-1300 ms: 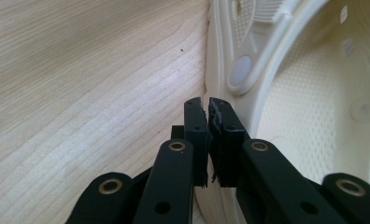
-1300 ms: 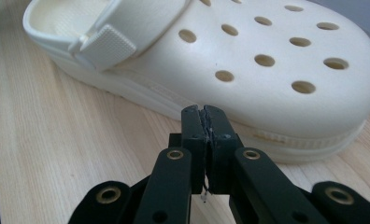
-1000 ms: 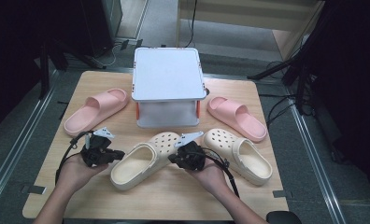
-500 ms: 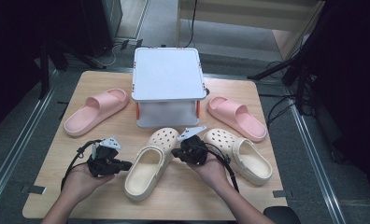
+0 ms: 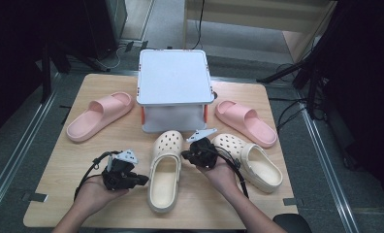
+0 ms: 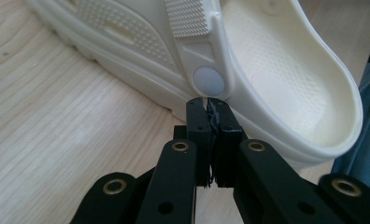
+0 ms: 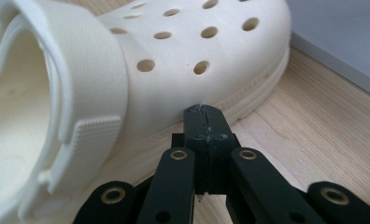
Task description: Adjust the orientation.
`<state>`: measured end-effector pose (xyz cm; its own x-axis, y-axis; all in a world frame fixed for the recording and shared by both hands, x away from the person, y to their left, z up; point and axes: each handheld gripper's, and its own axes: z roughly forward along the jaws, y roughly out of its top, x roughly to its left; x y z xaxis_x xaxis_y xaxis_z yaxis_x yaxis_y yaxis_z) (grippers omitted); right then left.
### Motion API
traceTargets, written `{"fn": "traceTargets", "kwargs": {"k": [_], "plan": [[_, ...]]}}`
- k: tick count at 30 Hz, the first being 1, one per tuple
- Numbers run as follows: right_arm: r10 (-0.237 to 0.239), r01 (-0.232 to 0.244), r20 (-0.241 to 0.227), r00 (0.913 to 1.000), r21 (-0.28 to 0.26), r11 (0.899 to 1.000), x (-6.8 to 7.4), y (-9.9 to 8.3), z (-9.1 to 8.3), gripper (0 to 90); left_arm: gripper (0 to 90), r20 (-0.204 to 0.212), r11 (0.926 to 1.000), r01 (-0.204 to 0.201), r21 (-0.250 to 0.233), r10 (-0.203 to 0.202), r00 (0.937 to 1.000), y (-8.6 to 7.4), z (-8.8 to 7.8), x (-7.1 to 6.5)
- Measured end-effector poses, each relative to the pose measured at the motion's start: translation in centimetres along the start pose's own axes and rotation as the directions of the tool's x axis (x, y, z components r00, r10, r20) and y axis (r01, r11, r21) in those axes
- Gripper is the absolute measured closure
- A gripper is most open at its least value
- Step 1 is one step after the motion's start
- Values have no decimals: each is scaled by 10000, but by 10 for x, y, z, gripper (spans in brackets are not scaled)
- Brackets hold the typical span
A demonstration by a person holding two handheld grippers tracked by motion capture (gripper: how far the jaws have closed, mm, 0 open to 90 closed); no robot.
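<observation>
A cream clog (image 5: 165,170) lies in the near middle of the wooden table (image 5: 59,194), toe toward the white box. My left gripper (image 5: 144,179) is shut, its tips against the clog's left side. In the left gripper view the closed tips (image 6: 209,105) touch the sole just under the strap rivet of the clog (image 6: 276,70). My right gripper (image 5: 184,155) is also shut and presses on the clog's right side. In the right gripper view its tips (image 7: 204,112) meet the sole edge below the holed upper of the clog (image 7: 183,46). Nothing is held between either pair of jaws.
A second cream clog (image 5: 250,160) lies right of my right hand. A white lidded box (image 5: 173,90) stands at the table's middle back. One pink slide (image 5: 100,116) lies at the left and another (image 5: 246,121) at the right.
The clog's heel has swung to the right, so the clog now lies nearly straight instead of slanted. My left gripper has moved right with it. The right gripper has stayed about where it was.
</observation>
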<state>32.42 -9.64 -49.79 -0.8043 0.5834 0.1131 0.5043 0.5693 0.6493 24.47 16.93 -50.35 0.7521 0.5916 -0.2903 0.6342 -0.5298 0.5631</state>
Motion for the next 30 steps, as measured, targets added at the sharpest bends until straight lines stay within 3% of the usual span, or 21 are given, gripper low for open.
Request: {"fn": "traceTargets", "kwargs": {"k": [4, 6, 9, 12, 13, 14, 15, 17, 18, 19, 21, 26, 30], "plan": [[124, -124, 76, 9999, -63, 9999, -1, 0, 0, 900, 855, 136, 10000, -45, 0, 45, 9999, 1, 2, 1], [-90, 90, 177, 9998, -18, 10000, -1, 1, -2, 894, 860, -230, 10000, -88, 25, 88, 9997, 1, -1, 1], [-77, 78, 115, 9999, -138, 9999, -1, 2, -6, 886, 863, -361, 9981, 281, -547, -301, 9989, 1, -17, 4], [-96, 96, 24, 10000, -374, 9993, -1, 2, -16, 845, 844, -509, 9940, 303, -1048, -357, 9981, 0, -31, 6], [-40, 35, -104, 9999, -443, 9990, -2, 2, -20, 827, 824, -453, 9923, 421, -1162, -476, 9978, 1, -34, 8], [62, -82, -328, 9994, -596, 9982, -4, -1, -30, 793, 737, -382, 9906, 592, -1231, -643, 9972, 1, -37, 10], [62, -82, -328, 9994, -596, 9982, -4, -1, -30, 793, 737, -364, 9896, 708, -1251, -759, 9964, 2, -39, 11], [94, -132, -532, 9985, -720, 9973, -5, -4, -38, 780, 633, -392, 9893, 969, -1093, -1017, 9940, 6, -40, 14], [98, -155, -667, 9977, -849, 9963, -5, -8, -49, 758, 578, -580, 9911, 873, -1004, -934, 9939, 7, -41, 14], [98, -155, -667, 9977, -849, 9963, -5, -8, -49, 758, 578, -665, 9924, 767, -962, -833, 9943, 9, -41, 14], [135, -203, -752, 9971, -908, 9957, -5, -13, -60, 727, 532, -599, 9942, 553, -926, -610, 9963, 13, -41, 14], [130, -184, -527, 9985, -1027, 9945, -8, -29, -85, 685, 477, -615, 9969, 164, -766, -211, 9979, 25, -35, 18], [186, -219, -309, 9993, -1099, 9937, -10, -40, -102, 689, 452, -584, 9959, -71, -902, 18, 9983, 34, -33, 20]]}}
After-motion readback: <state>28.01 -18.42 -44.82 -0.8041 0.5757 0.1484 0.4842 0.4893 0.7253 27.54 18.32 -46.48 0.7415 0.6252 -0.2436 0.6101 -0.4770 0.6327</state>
